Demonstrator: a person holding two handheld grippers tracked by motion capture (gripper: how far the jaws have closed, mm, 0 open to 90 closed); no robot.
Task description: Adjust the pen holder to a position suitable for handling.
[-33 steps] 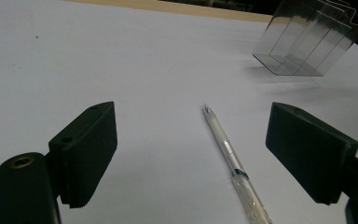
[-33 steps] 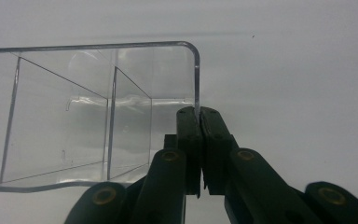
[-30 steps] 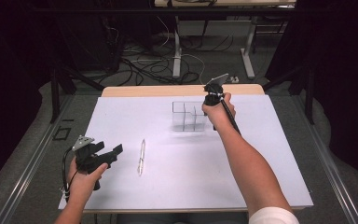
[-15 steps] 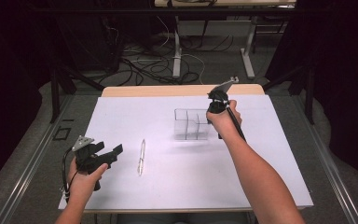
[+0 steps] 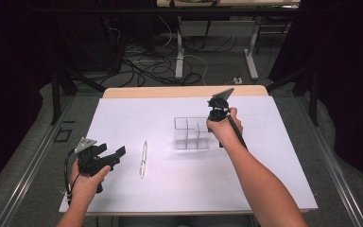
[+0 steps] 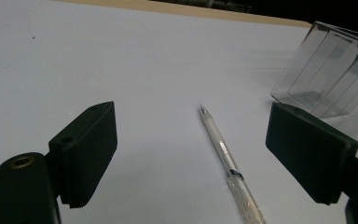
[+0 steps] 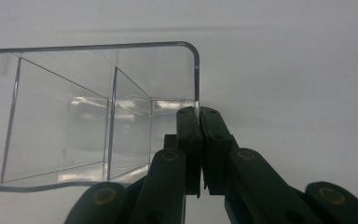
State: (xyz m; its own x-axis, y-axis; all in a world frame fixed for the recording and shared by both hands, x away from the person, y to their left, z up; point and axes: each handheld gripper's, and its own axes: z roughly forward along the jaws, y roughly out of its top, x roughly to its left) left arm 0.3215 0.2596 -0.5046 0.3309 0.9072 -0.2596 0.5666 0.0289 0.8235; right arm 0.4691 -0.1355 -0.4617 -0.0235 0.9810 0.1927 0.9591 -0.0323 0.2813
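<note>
A clear plastic divided box [image 5: 189, 135] [image 7: 74, 130] stands on the white table top [image 5: 264, 179] right of centre. My right gripper [image 5: 213, 117] [image 7: 199, 112] reaches down from above and is shut on the box's right-hand wall at a rounded corner. A clear pen [image 5: 143, 159] [image 6: 223, 158] lies on the sheet left of the box. My left gripper [image 5: 113, 150] [image 6: 191, 116] hovers low at the near left, open, its jaws standing wide to either side of the pen without touching it. The box [image 6: 328, 79] also appears at the far right of the left gripper view.
A bare wooden strip [image 5: 184, 91] runs along the table's far edge. Beyond it are cables and table legs on a dark floor [image 5: 179, 61]. The white sheet stretches wide to the right of the box and along the near edge.
My right gripper has drawn the clear box a little toward the near side of the table. The left gripper and the pen have stayed where they were.
</note>
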